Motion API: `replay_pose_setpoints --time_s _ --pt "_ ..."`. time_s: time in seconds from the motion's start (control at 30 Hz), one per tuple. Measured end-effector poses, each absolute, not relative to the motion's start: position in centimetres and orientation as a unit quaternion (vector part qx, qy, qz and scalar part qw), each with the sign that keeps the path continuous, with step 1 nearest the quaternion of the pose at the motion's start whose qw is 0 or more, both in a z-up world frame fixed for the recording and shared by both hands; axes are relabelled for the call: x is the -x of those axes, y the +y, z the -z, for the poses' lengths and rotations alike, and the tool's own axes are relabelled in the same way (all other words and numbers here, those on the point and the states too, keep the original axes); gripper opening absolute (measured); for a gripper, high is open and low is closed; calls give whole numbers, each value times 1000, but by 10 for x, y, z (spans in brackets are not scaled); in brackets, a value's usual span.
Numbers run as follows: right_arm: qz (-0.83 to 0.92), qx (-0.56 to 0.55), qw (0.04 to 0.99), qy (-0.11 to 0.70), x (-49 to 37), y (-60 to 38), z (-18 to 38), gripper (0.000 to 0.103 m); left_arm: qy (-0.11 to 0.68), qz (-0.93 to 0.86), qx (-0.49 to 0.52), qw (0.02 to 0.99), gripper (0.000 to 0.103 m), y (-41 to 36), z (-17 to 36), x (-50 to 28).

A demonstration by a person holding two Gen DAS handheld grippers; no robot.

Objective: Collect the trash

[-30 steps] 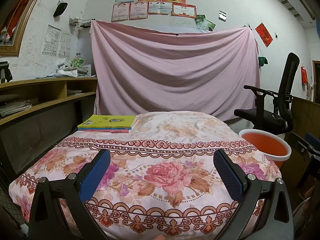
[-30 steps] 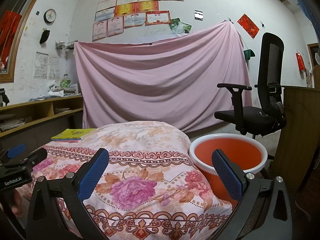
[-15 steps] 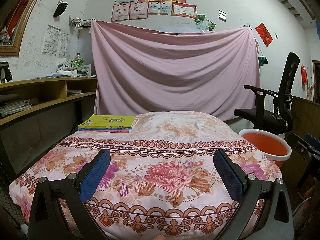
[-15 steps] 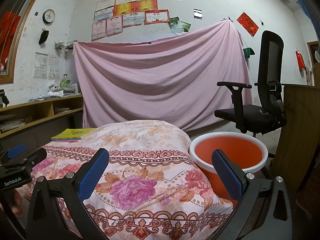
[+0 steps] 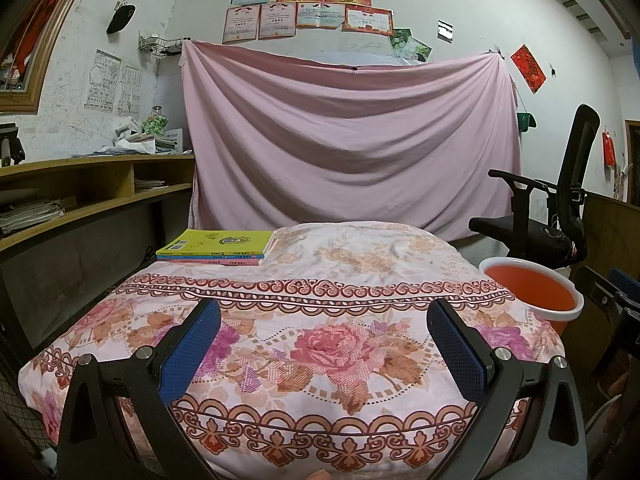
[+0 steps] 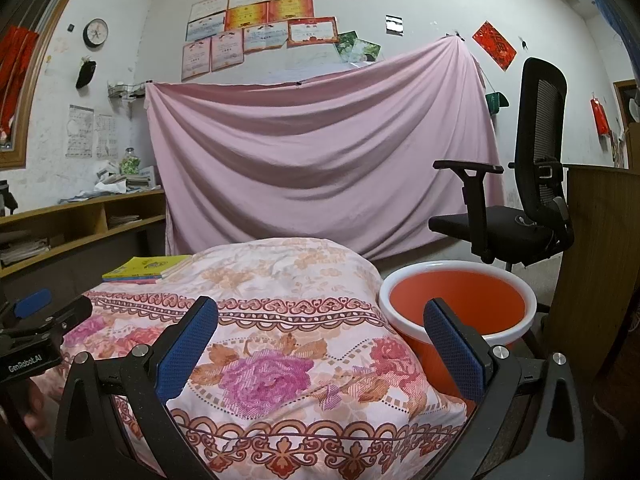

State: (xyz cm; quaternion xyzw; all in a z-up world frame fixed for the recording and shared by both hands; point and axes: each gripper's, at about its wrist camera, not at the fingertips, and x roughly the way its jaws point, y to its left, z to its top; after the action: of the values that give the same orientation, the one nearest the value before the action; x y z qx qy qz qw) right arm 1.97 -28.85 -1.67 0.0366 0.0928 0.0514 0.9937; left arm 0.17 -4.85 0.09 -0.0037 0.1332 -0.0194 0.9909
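An orange bucket with a white rim stands on the floor to the right of a table draped in a floral cloth; it also shows in the left wrist view. No trash shows on the cloth. My left gripper is open and empty above the cloth's near edge; it also shows at the left edge of the right wrist view. My right gripper is open and empty over the cloth's right front corner, its right finger in front of the bucket.
A stack of books with a yellow cover lies at the cloth's far left. A black office chair stands behind the bucket. A wooden shelf desk runs along the left, a wooden panel on the right. A pink sheet hangs behind.
The right wrist view has shifted very slightly; the left has not moved. Both grippers stay open and empty.
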Motion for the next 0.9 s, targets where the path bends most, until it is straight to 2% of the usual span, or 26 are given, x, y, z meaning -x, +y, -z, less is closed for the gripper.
replay_pose_setpoints --time_s 0.9 --pt "-51 -38 993 95 -21 -289 18 103 134 19 4 991 101 -48 -2 -2"
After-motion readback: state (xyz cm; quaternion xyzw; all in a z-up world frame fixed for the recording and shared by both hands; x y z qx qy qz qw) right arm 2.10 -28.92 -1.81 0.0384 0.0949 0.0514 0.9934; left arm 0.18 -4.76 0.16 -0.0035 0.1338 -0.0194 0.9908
